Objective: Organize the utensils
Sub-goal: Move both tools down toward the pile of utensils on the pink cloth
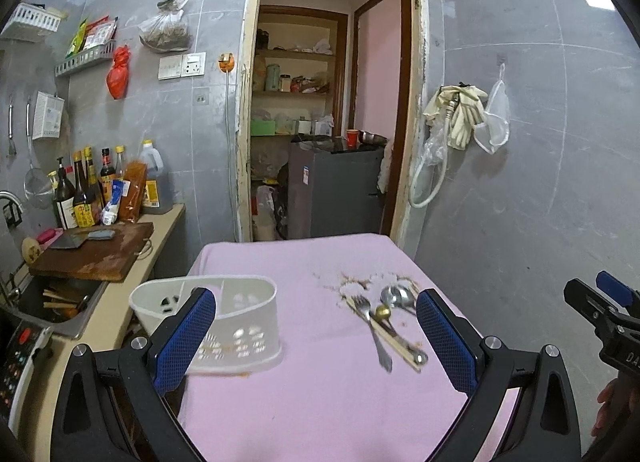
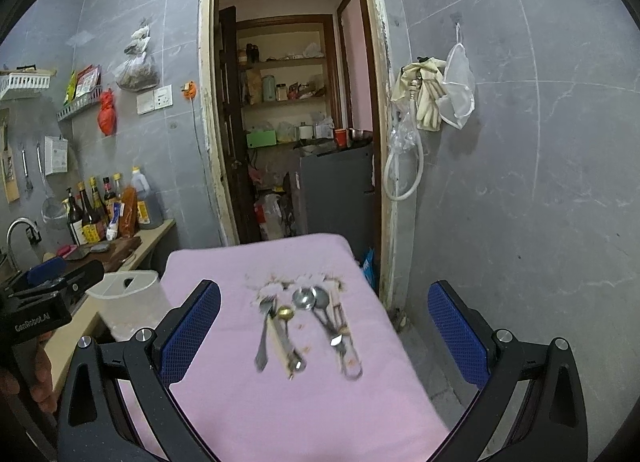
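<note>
Both grippers hang above the near end of a pink-covered surface (image 1: 320, 402), neither touching anything. The left gripper (image 1: 316, 326) has its blue-padded fingers (image 1: 188, 338) spread wide apart and empty. The right gripper (image 2: 324, 326) is likewise spread wide and empty.

A white perforated utensil holder (image 1: 224, 322) stands upright at the left edge of the surface, its inner divider visible from above; its contents cannot be made out. To its right, well apart from it, the utensils lie loose in a cluster on a stained patch of the cloth: a fork (image 2: 264, 330), a gold-bowled spoon (image 2: 286, 314), two steel spoons (image 2: 310, 298) and wooden chopsticks (image 2: 280, 346), handles pointing toward the near end.

Left of the surface, a kitchen counter carries a wooden cutting board (image 1: 96, 254) and a row of sauce bottles (image 1: 92, 189). An open doorway (image 1: 328, 101) lies beyond.
</note>
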Demonstrator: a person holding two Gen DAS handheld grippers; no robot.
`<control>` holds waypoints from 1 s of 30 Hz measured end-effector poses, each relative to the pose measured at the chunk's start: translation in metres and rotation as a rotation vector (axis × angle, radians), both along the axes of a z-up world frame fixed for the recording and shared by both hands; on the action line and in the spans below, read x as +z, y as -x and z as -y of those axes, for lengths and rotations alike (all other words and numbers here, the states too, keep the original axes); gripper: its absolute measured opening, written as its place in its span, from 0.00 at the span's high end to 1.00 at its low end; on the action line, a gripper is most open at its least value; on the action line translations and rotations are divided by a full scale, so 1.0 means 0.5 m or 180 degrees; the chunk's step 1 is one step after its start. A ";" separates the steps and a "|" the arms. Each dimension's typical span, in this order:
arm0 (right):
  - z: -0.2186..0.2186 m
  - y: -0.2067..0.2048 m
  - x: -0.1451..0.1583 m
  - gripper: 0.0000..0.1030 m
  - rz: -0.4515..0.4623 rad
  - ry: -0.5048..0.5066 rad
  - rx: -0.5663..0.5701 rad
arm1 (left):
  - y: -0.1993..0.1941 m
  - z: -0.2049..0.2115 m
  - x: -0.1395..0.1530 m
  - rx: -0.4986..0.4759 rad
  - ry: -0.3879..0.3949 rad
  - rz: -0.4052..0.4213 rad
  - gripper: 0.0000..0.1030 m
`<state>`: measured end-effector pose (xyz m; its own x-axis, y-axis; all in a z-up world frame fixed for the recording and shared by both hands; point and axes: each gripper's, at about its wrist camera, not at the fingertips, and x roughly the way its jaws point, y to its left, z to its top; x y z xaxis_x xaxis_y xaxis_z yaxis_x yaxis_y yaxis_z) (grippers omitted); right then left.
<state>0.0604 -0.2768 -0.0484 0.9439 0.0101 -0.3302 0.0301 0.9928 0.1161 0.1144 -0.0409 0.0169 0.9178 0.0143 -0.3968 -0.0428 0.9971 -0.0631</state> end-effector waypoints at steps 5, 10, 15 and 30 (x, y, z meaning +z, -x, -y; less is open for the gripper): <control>0.039 -0.104 -0.012 0.01 -0.0007 -0.0021 0.0111 | -0.081 0.034 -0.016 0.0098 -0.0054 -0.0023 0.02; 0.081 -0.209 -0.050 0.01 -0.0079 -0.0062 0.0223 | -0.162 0.067 -0.047 0.0190 -0.0072 -0.0120 0.02; 0.112 -0.324 -0.103 0.01 -0.0217 -0.0116 0.0390 | -0.253 0.099 -0.093 0.0184 -0.0034 -0.0323 0.02; 0.124 -0.568 -0.314 0.19 -0.1053 -0.0530 0.1016 | -0.473 0.144 -0.278 0.0010 0.0272 -0.1199 0.16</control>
